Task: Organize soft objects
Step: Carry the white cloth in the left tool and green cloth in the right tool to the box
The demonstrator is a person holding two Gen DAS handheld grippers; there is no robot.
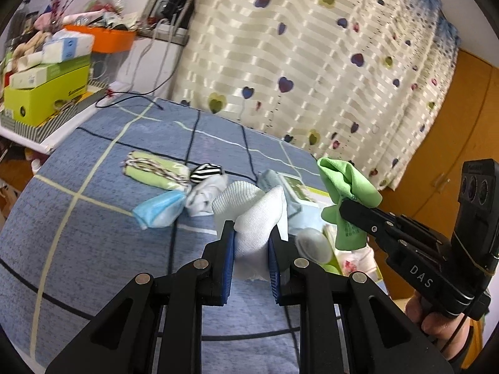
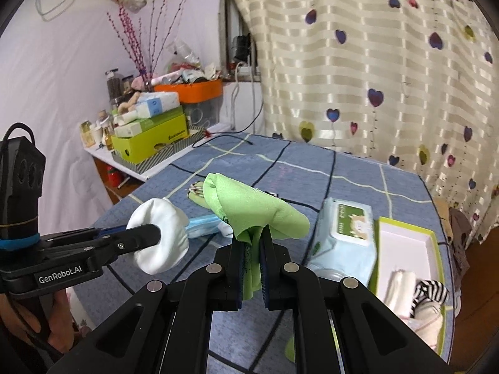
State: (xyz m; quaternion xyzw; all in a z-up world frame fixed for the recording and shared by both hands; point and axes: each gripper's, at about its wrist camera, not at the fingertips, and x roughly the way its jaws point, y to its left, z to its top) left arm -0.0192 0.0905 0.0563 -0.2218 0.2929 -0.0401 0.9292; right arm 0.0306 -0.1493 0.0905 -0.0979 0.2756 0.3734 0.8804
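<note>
A white sock (image 1: 262,218) is pinched between the pads of the left gripper (image 1: 251,243), and a green cloth (image 2: 252,215) is clamped in the right gripper (image 2: 253,249), both lifted clear of the blue bedspread (image 1: 93,218). The open box (image 2: 405,243) is seen ahead and right of the right gripper, which is judged nearer; both tools are angled downward.

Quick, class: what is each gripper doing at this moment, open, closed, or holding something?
Left gripper: closed on the white sock.
Right gripper: closed on the green cloth.
</note>
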